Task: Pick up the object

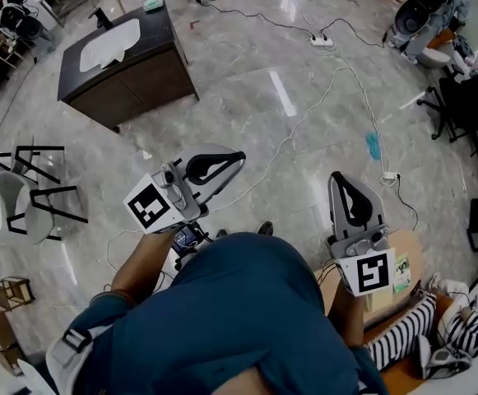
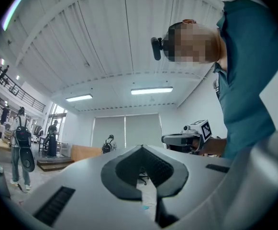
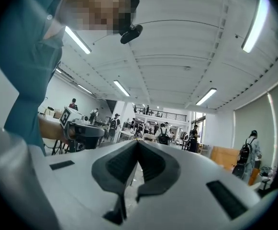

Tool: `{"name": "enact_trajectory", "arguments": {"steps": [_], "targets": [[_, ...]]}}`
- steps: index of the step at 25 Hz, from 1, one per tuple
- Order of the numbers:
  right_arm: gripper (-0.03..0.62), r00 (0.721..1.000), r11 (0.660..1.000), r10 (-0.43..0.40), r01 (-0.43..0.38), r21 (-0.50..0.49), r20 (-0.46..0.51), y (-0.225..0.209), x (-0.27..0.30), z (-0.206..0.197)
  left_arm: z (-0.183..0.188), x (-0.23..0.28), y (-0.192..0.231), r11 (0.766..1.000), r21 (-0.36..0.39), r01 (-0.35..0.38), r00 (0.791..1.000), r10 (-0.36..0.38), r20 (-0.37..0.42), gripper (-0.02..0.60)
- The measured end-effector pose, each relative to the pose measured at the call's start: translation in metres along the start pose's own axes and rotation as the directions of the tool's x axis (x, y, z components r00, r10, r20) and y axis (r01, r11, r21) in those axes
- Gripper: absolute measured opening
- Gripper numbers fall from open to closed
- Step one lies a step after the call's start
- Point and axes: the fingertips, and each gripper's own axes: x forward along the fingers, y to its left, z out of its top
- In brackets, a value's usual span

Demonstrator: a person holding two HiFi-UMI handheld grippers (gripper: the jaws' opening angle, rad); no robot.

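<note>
Object to pick up cannot be singled out in any view. Left grey plastic gripper [image 1: 239, 157] and right grey plastic gripper [image 1: 338, 176] each have their fingers pressed together on nothing, above the grey marble floor [image 1: 247, 97]. Only the head view shows the dark wooden washbasin cabinet [image 1: 144, 85] farther off. The gripper views look up at the white ribbed ceiling [image 2: 105, 42].

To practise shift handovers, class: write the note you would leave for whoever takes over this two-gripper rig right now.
Left gripper: shut, empty, held out over the floor.
Right gripper: shut, empty, held out beside it.
Things: which object is meant is unclear. A sink cabinet stands ahead to the left, and cables cross the floor.
Done: nothing picked up.
Left: find the object, open, grasp, lift.
</note>
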Motion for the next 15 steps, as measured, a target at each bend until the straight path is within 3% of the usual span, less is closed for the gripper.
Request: {"name": "enact_trajectory", "arguments": {"steps": [8,15], "targets": [[0.014,0.998,0.998,0.065,-0.065,0.006,-0.004,-0.057,-0.007,-0.027,-0.015,0.06,0.002,0.999,0.0,-0.047,0.999,0.047,-0.003,0.003],[0.014,0.997,0.996,0.066,-0.065,0.055,-0.025,-0.078,0.007,-0.048,-0.027,0.078,0.023,0.998,-0.025,-0.056,0.998,0.055,-0.033,0.003]]}}
